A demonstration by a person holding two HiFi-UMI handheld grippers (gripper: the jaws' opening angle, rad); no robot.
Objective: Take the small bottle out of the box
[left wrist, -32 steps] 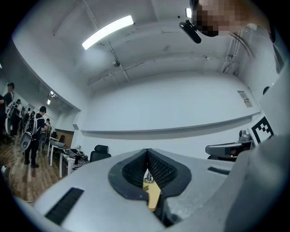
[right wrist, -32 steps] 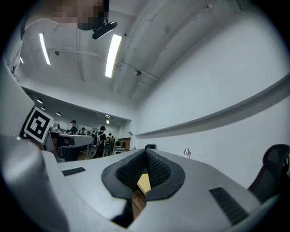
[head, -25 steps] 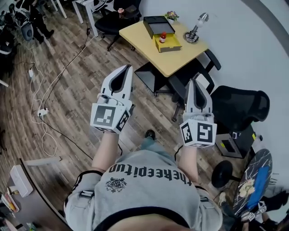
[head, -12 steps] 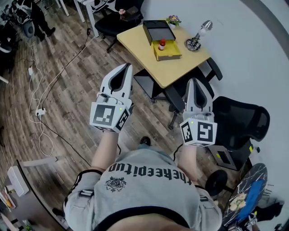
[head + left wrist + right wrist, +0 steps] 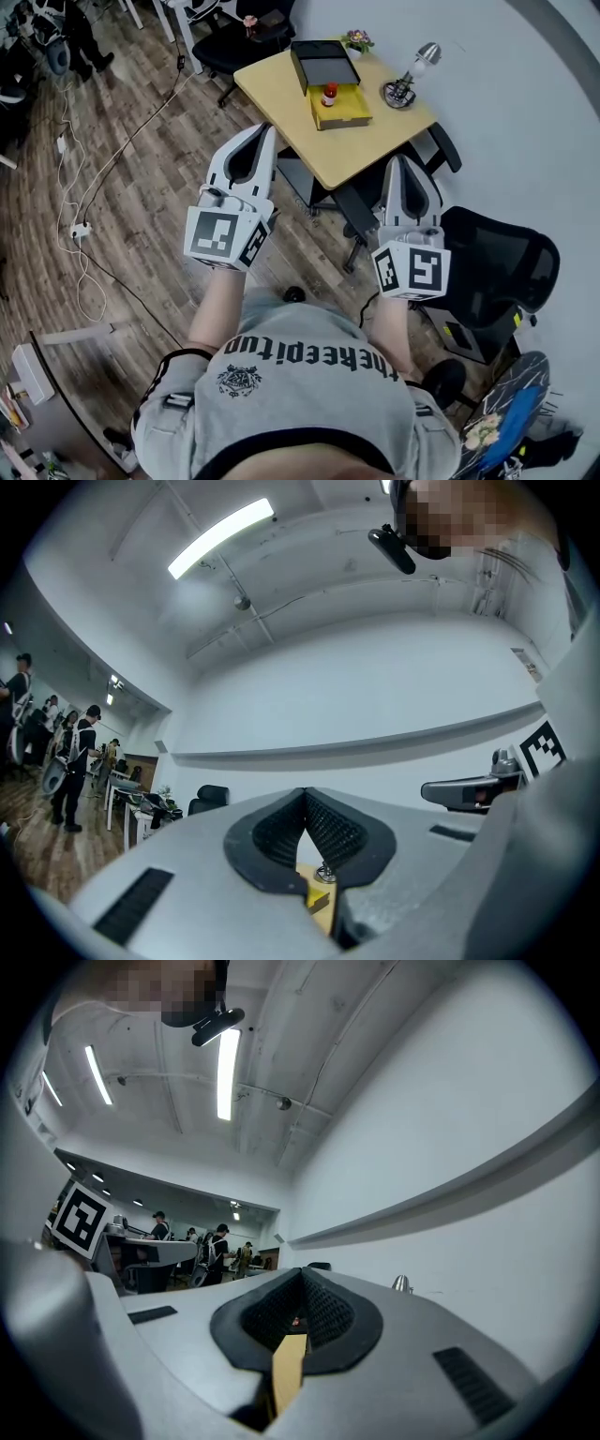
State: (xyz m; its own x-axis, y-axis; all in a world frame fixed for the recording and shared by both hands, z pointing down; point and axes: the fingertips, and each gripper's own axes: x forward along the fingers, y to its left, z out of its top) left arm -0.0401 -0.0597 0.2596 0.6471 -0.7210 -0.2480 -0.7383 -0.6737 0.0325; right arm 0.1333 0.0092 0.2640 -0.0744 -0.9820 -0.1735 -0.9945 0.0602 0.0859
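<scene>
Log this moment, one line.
left hand-held gripper: shut, empty | right hand-held gripper: shut, empty | small bottle: in yellow box on table, untouched

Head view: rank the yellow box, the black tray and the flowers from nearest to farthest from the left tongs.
1. Yellow box, on the table's near side, closest to the left tongs.
2. Black tray, just behind the box.
3. Flowers, at the table's far edge.
</scene>
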